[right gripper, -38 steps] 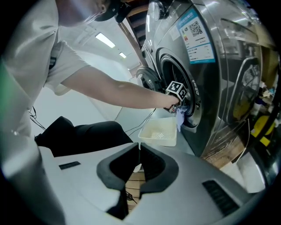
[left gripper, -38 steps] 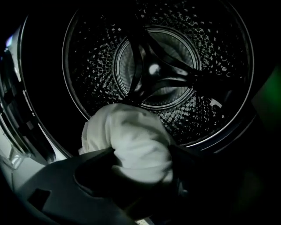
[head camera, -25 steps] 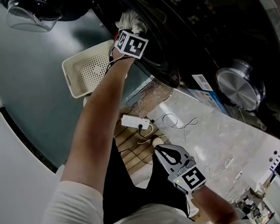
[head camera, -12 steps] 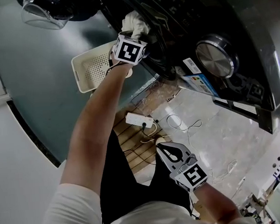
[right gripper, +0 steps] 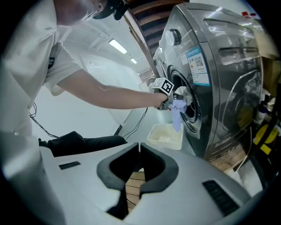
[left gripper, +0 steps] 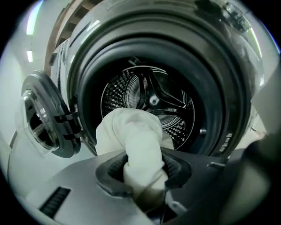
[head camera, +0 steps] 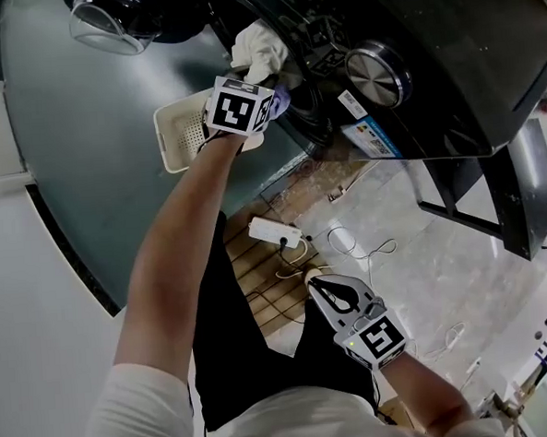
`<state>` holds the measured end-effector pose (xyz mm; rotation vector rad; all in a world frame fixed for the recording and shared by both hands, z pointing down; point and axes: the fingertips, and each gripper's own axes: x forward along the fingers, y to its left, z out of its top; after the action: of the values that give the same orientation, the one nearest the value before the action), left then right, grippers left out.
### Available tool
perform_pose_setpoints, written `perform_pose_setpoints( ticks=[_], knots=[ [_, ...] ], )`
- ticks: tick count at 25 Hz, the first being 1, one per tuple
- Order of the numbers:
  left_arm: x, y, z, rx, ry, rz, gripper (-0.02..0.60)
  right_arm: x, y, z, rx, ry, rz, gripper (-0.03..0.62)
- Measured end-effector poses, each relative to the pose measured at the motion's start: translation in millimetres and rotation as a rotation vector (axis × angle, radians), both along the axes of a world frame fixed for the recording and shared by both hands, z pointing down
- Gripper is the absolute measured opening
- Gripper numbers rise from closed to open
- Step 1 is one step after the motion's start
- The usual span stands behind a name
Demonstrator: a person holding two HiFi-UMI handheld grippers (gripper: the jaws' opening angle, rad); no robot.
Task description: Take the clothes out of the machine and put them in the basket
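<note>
My left gripper [head camera: 261, 79] is at the mouth of the dark washing machine [head camera: 401, 30], shut on a bunched white cloth [left gripper: 131, 136] that bulges out above its jaws. Its jaws have just been closing on that cloth. A lilac piece [right gripper: 177, 112] hangs below the gripper, over the cream perforated basket [right gripper: 164, 141] on the floor beside the machine. In the left gripper view the steel drum [left gripper: 149, 94] shows behind the cloth. My right gripper [head camera: 314, 284] hangs low near my legs, shut, with nothing in it.
The round glass door [head camera: 109, 29] stands swung open at the left. A white power strip [head camera: 274, 233] and thin cables [head camera: 349, 241] lie on the floor by wooden slats [head camera: 264, 287]. A person's dark trousers fill the lower middle.
My left gripper has drawn the white cloth up and out from the machine's opening, and a lilac piece now hangs under it. The right gripper has barely shifted.
</note>
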<state>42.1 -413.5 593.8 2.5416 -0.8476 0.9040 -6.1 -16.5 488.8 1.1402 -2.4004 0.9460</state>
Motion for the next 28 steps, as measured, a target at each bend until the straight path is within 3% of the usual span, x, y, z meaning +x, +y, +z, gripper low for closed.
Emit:
perform_pose_setpoints(
  ticks=[13,20,28],
  knots=[
    [-82.2,35.3,-51.2,0.022,0.021,-0.103,0.132,-5.8,27.3,-19.6,0.042,-0.008,-0.089,0.018],
    [-144.8,40.1,-79.0,0.052,0.011,-0.161,0.132,-22.2,34.1,-25.5,0.058,-0.020,-0.149,0.018],
    [-215.9,37.5,-74.8,0.062,0.003,-0.255,0.132,-40.5,33.9,-18.4,0.033,-0.016,-0.220,0.018]
  ],
)
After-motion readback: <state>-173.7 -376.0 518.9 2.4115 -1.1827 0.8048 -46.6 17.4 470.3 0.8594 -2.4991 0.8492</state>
